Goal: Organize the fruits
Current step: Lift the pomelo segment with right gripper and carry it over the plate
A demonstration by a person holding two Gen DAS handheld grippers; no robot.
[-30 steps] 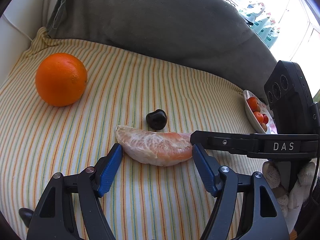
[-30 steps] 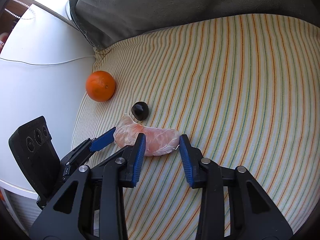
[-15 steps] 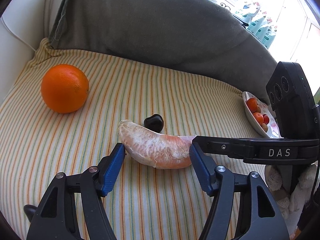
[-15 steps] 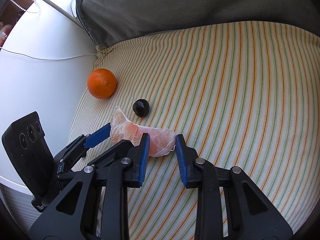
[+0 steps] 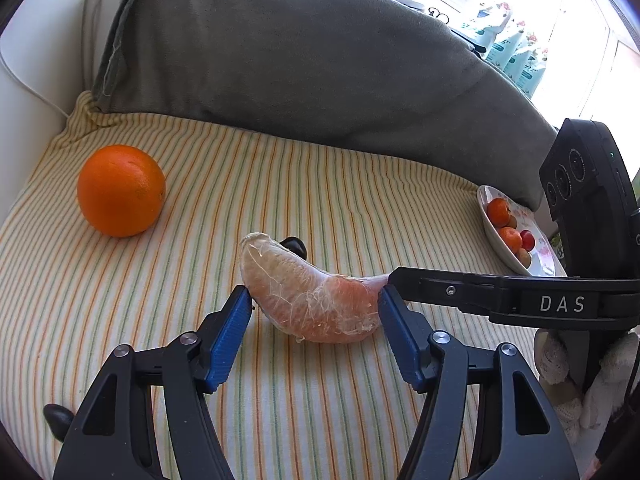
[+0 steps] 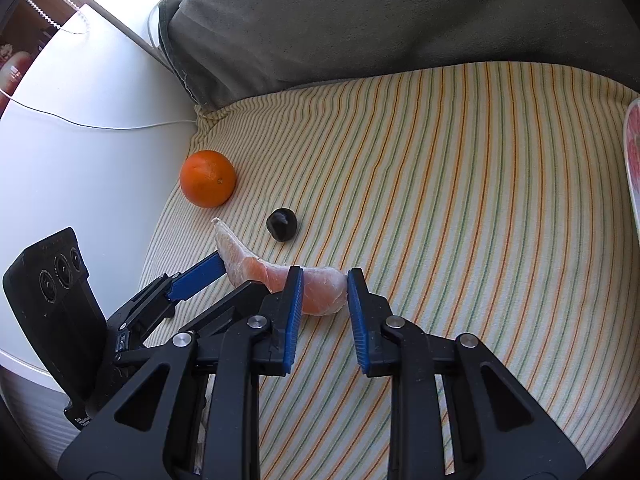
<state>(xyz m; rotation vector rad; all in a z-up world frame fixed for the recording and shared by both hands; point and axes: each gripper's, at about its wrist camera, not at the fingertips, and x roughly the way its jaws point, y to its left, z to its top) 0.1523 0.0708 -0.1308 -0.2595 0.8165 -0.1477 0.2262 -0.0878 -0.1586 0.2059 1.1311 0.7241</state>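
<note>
Item: peeled pink-orange citrus segment (image 5: pixel 316 304), soft and membrane-skinned, on striped cloth cushion (image 5: pixel 280 192).
Left hand-held gripper (image 5: pixel 316 314): half-wide, pads pressing both ends.
Right hand-held gripper (image 6: pixel 322 292): narrow, clamped on one tip.
Risks: opposed pulls tearing it; squeeze bursting pulp; slipping free.

We see a peeled, pale pink-orange citrus segment (image 5: pixel 316 304), crescent-shaped and veined with white pith, lying on the striped cream cushion (image 5: pixel 360 208), its pointed end raised to the left. Just behind it sits a small, glossy dark cherry (image 6: pixel 282 224). A whole round orange (image 5: pixel 121 191) rests well apart, near the cushion's left edge. At the far right, a shallow white dish (image 5: pixel 493 233) holds several small red and orange fruits (image 5: pixel 510 224).
</note>
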